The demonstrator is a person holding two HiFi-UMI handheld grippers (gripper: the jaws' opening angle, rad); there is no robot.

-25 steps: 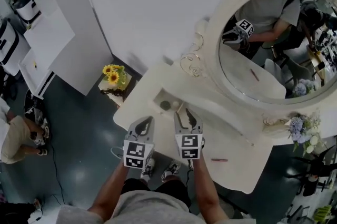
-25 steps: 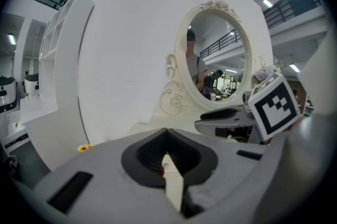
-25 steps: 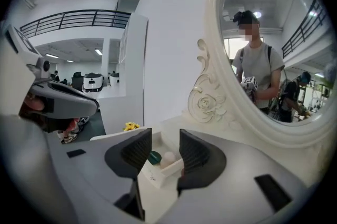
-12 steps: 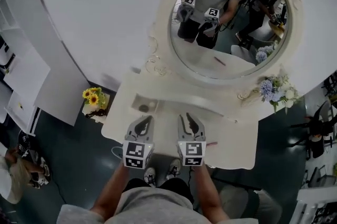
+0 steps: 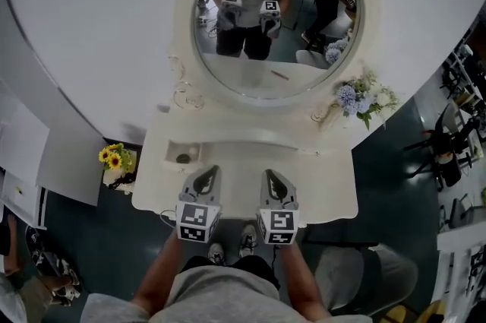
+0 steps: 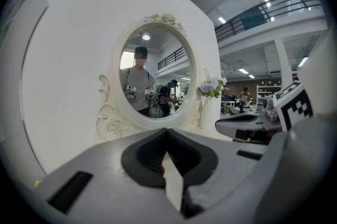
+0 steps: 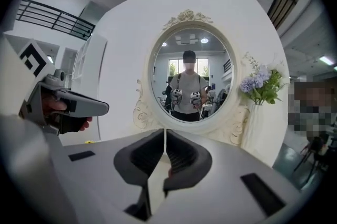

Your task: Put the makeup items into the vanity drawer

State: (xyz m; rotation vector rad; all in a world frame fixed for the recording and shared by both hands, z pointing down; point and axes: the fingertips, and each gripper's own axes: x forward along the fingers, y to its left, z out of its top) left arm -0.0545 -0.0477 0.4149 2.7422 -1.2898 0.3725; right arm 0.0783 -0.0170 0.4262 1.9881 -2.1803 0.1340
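A person is standing at a white vanity worktop, holding the left gripper and the right gripper side by side over its near edge. Both are pointing toward the far oval mirror, which is reflecting the person and both grippers. The right jaws have just been closing and are showing nothing between them; the left jaws are sitting together too. A small dark round item is lying in a recess at the worktop's left. Sunflowers are standing left of the worktop, and pale blue flowers are standing at the mirror's right.

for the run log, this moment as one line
left gripper: shut, empty | right gripper: jaws just closed, nothing between | both over vanity front, facing mirror
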